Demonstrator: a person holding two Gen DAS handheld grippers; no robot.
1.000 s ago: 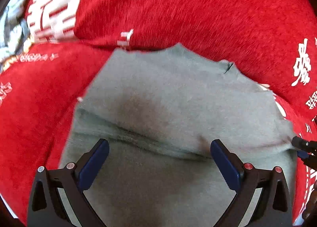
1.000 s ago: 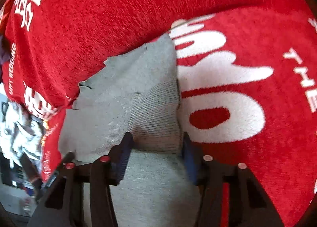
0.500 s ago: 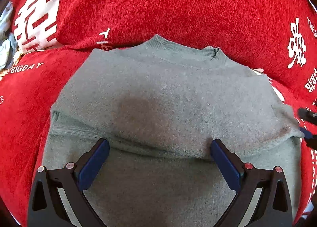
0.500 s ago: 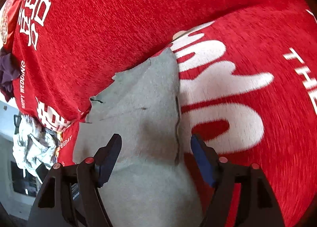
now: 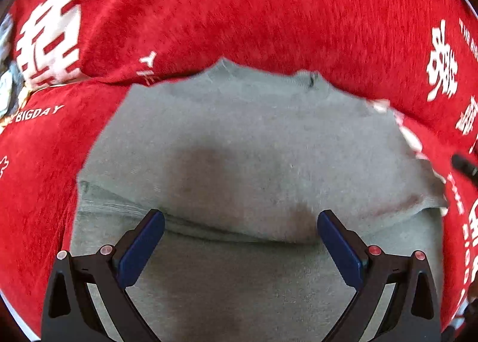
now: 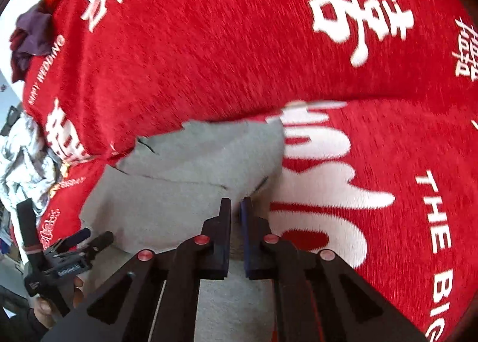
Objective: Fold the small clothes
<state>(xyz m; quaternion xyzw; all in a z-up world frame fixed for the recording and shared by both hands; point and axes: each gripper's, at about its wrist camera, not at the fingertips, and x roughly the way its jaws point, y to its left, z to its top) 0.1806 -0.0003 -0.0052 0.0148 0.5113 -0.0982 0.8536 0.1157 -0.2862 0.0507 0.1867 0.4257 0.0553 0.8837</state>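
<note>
Right tongs (image 6: 237, 207) nearly closed on sweater (image 6: 191, 180) (left tongs (image 5: 239, 222) wide).

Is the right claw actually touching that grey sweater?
Touching. In the right wrist view, the right claw has its jaws shut on a fold of the grey sweater.

The left gripper (image 5: 240, 219) is built of matte black angular arms, each finger faced with a dark blue pad (image 5: 140, 247) and fitted with two small round red screw heads. The right gripper (image 6: 236, 207) is made the same way: black frame, blue pads, red screws. Bare skin of a hand (image 6: 44, 306) is seen on a black handle.
</note>
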